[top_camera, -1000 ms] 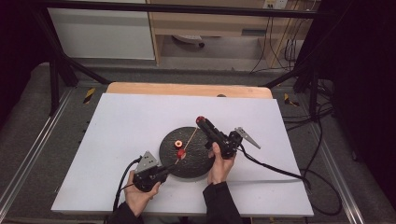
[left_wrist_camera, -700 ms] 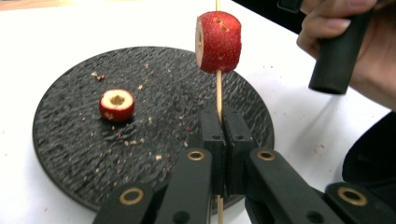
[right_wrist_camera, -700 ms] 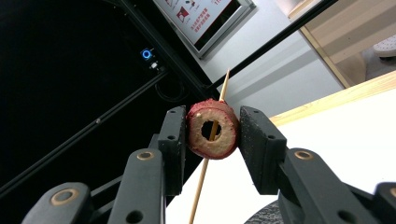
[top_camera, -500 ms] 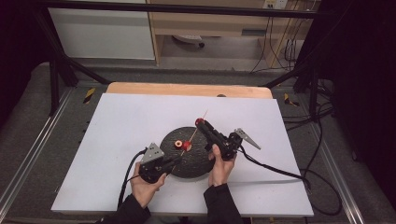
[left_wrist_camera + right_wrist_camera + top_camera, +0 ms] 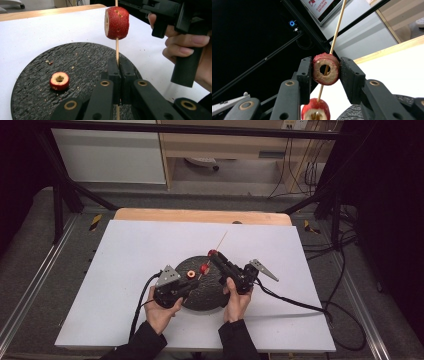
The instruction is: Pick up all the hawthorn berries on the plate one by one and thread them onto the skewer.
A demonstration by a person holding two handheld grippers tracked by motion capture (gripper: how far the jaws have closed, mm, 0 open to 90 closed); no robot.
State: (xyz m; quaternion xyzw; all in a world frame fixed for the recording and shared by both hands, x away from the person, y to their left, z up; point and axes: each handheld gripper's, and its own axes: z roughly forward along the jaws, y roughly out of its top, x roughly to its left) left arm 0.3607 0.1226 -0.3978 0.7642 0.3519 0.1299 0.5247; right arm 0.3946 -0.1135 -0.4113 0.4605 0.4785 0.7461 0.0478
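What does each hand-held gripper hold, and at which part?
The left hand-held gripper holds the skewer by its lower end. The right hand-held gripper holds a cored red fruit ring by its outer sides, with the skewer through its hole.
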